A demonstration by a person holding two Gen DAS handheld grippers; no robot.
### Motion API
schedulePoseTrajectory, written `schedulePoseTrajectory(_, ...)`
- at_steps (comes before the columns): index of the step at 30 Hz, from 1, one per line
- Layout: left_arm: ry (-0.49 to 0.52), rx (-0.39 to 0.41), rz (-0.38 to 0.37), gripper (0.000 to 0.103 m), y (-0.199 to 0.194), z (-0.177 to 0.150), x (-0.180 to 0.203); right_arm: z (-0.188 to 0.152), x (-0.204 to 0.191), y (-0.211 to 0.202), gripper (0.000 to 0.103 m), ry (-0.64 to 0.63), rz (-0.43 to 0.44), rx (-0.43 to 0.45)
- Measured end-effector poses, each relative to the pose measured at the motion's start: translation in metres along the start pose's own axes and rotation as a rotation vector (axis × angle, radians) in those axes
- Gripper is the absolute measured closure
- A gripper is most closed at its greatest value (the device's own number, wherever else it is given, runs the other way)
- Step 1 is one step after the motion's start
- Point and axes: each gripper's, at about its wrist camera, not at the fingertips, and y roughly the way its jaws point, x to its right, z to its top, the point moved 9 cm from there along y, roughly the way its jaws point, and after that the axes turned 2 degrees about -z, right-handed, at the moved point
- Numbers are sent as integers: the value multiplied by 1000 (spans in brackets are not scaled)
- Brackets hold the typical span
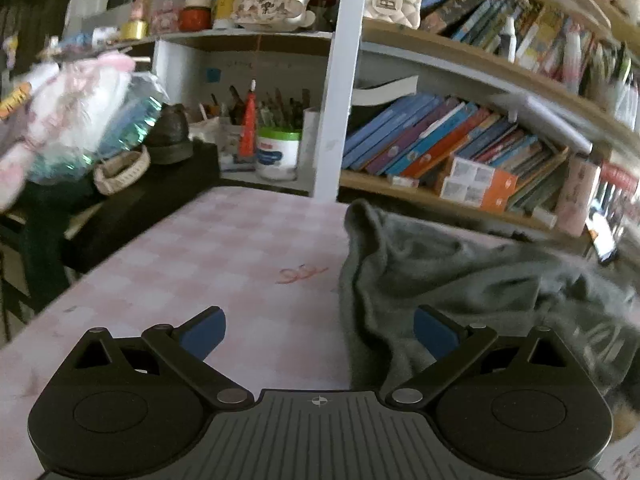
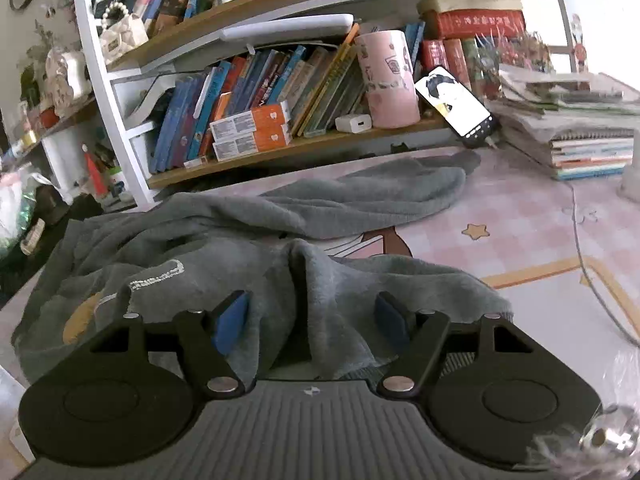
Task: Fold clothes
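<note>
A grey sweatshirt lies rumpled on the pink checked table, unfolded, with one sleeve stretched away toward the bookshelf at the table's back edge. The right gripper stands wide open directly over the garment's near edge — a raised ridge of cloth runs straight between its blue pads, along the line of the fingers, though nothing is pinched yet. The left gripper is also wide open and empty, mostly over bare tablecloth; the sweatshirt's edge lies to its right, reaching in beside the right-hand pad. So the right hand is the nearer one: closing would probably catch that ridge, while the left must shift rightward to reach cloth. Whether the right pads touch the fabric is hard to tell — the fisheye flattens depth.
</note>
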Motion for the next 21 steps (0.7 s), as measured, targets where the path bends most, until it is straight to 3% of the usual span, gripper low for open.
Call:
schedulePoseTrajectory(5,40,26,11,1,-12,-4,7,6,3,-1,26,-29,35,22)
schedulePoseTrajectory(13,35,-50,39,1,-9,-12,17,4,-8,6,21,-137,96,23)
schedulePoseTrajectory(21,22,-99,100,3,11,-18,18,7,2,7,21,-54,119,21)
